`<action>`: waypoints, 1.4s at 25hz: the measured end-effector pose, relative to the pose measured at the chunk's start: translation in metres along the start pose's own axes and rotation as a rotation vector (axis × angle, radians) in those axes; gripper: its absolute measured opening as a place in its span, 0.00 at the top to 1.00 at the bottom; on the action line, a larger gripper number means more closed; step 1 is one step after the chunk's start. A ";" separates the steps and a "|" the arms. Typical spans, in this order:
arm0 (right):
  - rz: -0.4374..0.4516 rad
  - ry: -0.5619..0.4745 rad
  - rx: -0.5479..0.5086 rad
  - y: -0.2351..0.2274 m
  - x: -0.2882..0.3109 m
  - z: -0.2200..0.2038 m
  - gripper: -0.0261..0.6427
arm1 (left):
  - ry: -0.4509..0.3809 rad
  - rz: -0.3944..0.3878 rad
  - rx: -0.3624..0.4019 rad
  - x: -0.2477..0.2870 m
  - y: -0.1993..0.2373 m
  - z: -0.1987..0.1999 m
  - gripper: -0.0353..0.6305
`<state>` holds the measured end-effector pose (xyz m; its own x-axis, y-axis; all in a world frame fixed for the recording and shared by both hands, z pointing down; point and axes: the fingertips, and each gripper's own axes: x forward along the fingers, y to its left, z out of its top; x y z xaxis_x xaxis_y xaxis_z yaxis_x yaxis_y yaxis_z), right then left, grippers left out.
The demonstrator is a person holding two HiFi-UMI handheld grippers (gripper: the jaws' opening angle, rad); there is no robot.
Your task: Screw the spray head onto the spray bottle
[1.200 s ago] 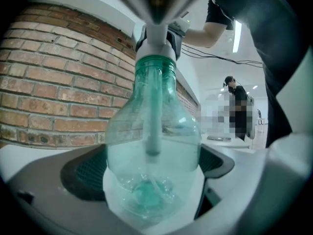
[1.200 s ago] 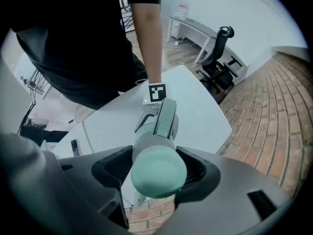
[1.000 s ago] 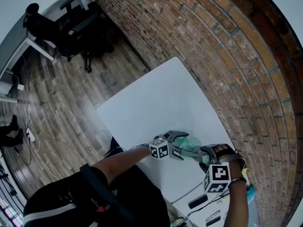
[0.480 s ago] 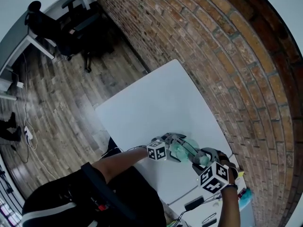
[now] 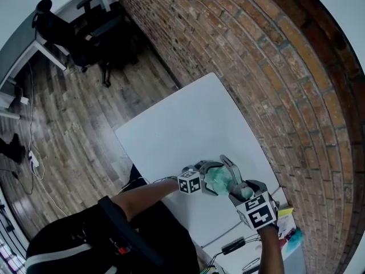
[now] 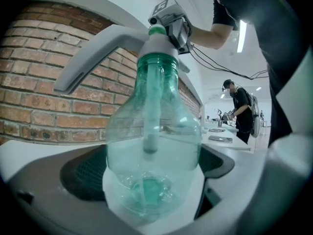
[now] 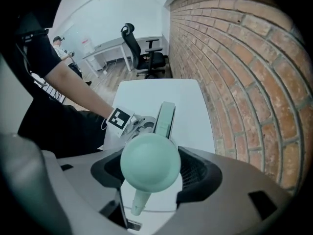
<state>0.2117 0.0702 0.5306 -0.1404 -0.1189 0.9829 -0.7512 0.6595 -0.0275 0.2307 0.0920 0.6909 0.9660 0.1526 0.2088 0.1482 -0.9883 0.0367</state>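
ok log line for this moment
left gripper: shut on spray bottle | right gripper: shut on spray head | spray head: on bottle neck, dip tube inside | tightness: cannot tell

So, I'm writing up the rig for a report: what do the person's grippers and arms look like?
The left gripper and right gripper are light grey, with black mesh pads inside the jaws and a white cube with black square markers on each. Thin black cables trail from the right one. The person wears a black short-sleeved top.
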 end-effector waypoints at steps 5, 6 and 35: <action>-0.048 -0.002 0.028 -0.001 0.005 0.000 0.54 | 0.049 0.002 0.001 0.002 0.000 0.001 0.09; -0.055 0.000 0.027 -0.001 0.006 0.000 0.54 | 0.060 0.002 0.005 0.002 0.000 0.001 0.09; -0.039 -0.079 0.077 -0.001 0.010 -0.001 0.54 | 0.031 0.132 0.051 0.003 0.000 0.070 0.21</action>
<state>0.2118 0.0687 0.5411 -0.1582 -0.2037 0.9662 -0.8042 0.5943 -0.0064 0.2481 0.0918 0.6228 0.9708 0.0209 0.2388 0.0320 -0.9986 -0.0430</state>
